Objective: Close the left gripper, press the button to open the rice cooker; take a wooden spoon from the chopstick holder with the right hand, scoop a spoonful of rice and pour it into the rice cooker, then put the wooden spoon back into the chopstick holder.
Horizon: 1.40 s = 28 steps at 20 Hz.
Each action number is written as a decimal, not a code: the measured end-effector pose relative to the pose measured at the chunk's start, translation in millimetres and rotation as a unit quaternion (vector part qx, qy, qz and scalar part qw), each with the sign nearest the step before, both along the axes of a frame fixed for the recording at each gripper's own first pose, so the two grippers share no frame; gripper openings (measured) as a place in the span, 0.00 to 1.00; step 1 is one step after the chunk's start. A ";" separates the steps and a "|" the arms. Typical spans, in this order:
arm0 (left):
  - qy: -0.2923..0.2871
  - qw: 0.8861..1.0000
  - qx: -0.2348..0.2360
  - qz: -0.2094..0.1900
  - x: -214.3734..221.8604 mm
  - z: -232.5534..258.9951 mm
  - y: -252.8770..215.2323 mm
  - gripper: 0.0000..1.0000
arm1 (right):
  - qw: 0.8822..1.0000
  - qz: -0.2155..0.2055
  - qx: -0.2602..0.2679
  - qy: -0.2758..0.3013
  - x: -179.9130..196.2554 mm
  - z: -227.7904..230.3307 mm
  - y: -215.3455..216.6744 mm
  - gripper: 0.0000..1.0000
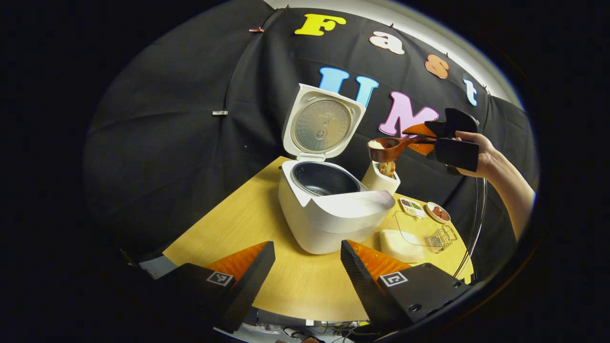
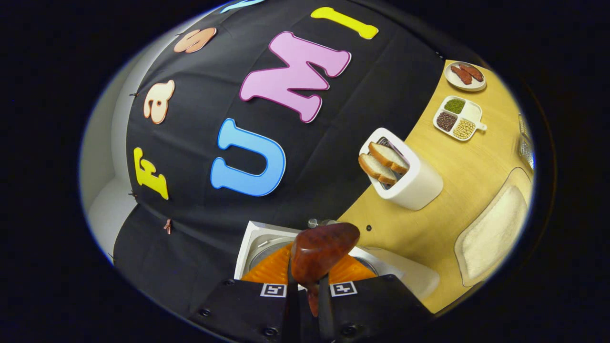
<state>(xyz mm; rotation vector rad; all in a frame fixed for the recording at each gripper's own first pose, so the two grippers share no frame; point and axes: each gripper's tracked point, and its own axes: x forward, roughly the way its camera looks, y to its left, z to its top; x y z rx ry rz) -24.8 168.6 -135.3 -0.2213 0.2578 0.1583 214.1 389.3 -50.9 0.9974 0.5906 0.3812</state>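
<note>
Spoon point(image 1: 388, 147), light, stiff wood carrying loose rice, hung level above and right of the open cooker point(image 1: 329, 209), right tongs point(image 1: 431, 138) clamped on its handle; left tongs point(image 1: 305, 267) stood wide over the worktop point(image 1: 248, 214).

this is a staged recording booth dressed as a kitchen, not a real home. a black cloth wall point(image 1: 181, 143) pinned with small clips hangs close behind a light wooden table point(image 1: 248, 224). kitchen props stand on it: a white rice cooker with its lid raised point(image 1: 329, 209), a white toaster holding two bread slices point(image 2: 405, 176), a white divided dish of beans and grains point(image 2: 457, 119), and a small white plate of red food point(image 2: 464, 76). loose cables lie under the table's edge point(image 1: 329, 328).
</note>
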 end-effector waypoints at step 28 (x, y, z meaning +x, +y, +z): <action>-0.009 0.999 0.036 -0.022 4.2 15.5 11.5 0.96 | 0.856 0.186 -0.328 -0.353 -28.0 -48.2 131.5 0.18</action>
